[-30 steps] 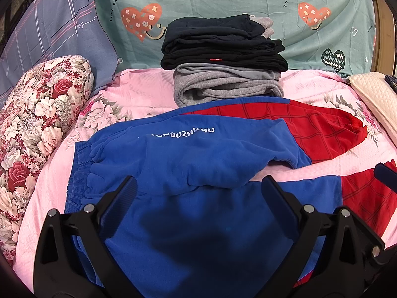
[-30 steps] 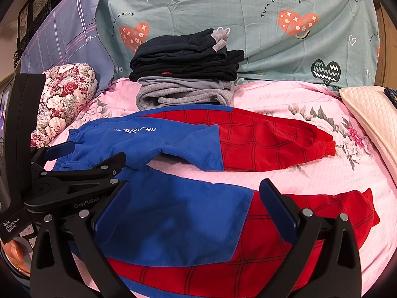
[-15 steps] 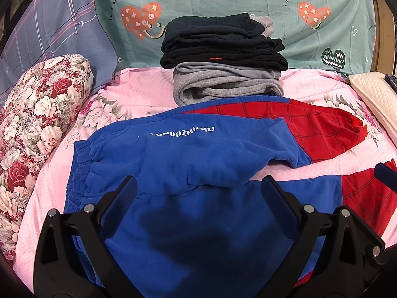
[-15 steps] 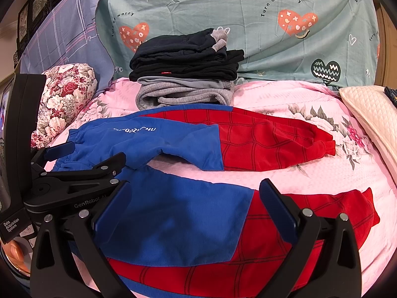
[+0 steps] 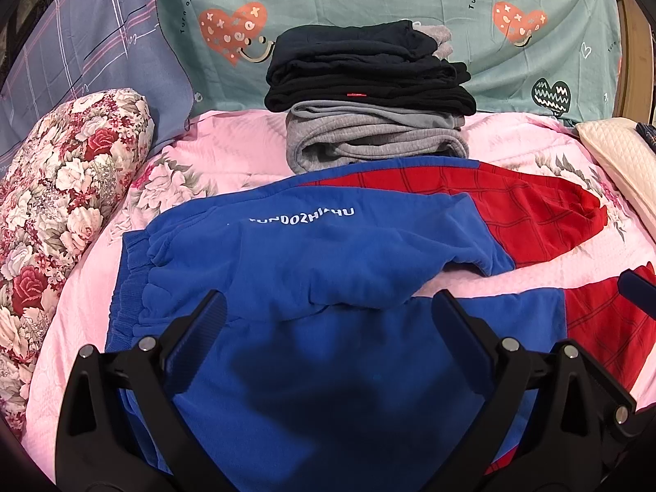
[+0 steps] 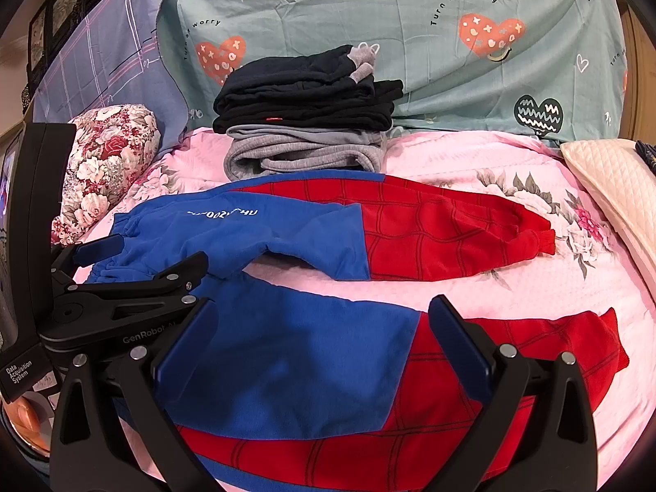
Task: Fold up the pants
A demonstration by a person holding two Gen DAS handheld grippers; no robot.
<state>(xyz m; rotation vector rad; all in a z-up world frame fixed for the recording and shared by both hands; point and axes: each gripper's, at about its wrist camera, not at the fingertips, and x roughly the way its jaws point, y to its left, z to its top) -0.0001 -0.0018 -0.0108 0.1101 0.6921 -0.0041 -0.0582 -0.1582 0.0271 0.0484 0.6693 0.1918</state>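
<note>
Pants (image 5: 328, 254) in blue and red lay spread across the pink floral bed (image 5: 229, 156), waistband toward the left, both legs running out to the right with a strip of bedding showing between them. Behind them sat a stack of folded clothes (image 5: 369, 94), black pieces on top of grey, against a teal pillow (image 5: 533, 61). A floral bolster (image 5: 65, 188) lay along the left side. The left claw (image 5: 328, 320) hovered over the blue seat, spread wide and holding nothing. The right claw (image 6: 324, 328) hung over the nearer leg, equally wide, also empty.
</note>
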